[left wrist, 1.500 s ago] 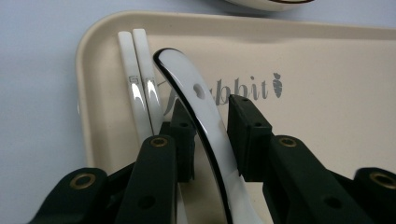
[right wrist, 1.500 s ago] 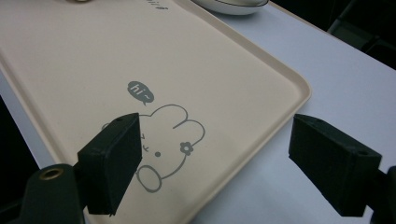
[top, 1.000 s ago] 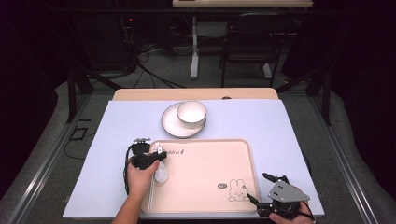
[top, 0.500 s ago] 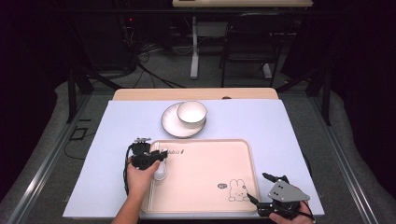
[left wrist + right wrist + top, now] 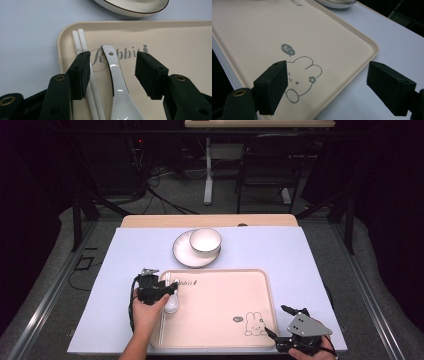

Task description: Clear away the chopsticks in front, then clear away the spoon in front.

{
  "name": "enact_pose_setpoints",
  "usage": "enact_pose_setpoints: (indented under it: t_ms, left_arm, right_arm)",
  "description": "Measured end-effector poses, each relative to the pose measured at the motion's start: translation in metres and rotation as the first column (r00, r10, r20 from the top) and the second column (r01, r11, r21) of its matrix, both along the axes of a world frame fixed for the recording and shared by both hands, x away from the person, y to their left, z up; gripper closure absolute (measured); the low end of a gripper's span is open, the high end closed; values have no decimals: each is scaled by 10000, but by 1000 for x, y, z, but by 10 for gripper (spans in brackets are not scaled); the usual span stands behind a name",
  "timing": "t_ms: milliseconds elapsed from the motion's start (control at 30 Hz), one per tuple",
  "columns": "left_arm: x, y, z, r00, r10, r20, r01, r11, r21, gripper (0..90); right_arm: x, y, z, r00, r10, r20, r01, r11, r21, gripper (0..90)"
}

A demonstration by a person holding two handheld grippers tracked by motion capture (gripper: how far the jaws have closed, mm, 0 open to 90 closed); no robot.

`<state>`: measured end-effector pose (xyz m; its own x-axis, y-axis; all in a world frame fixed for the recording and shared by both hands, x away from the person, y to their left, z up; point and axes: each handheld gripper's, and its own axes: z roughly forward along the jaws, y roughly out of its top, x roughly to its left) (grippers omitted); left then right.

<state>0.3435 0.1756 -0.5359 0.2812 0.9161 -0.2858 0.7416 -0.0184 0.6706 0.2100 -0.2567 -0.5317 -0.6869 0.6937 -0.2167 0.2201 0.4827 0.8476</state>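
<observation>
A glossy white ceramic spoon (image 5: 117, 85) is seen lying on the beige plastic tray (image 5: 175, 40) at lower centre of the left gripper view, between the just-opened, released fingers (image 5: 80, 75) of the left gripper (image 5: 112, 72), beside white chopsticks (image 5: 83, 45).

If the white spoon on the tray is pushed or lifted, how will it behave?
The spoon looks glazed and glossy, so probably stiff, slippery between pads, and breakable if dropped. Its curved bowl may rock or slide on the smooth tray. It lies between the left hand-held gripper jaws, which have just been opening.

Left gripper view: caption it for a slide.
Left gripper, jaws just opened, straddles a white spoon beside chopsticks on a beige tray.
</observation>
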Motion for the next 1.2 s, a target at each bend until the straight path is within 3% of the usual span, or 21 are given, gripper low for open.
enact_pose_setpoints:
  t_ms: [300, 667, 1200]
  left_arm:
    - [-2, 4, 2, 9997, 140, 182, -145, 9995, 298, 435]
    - [4, 2, 15, 9985, 287, 459, -298, 9993, 229, 424]
    - [34, -18, 40, 9981, 55, 614, -52, 10000, -57, 421]
  right_arm:
    - [0, 0, 0, 10000, -9, 18, 9, 10000, -1, 169]
    - [0, 0, -1, 9999, -107, -9, 107, 9999, -25, 169]
    - [0, -1, -1, 9999, -115, -19, 115, 9999, 8, 169]
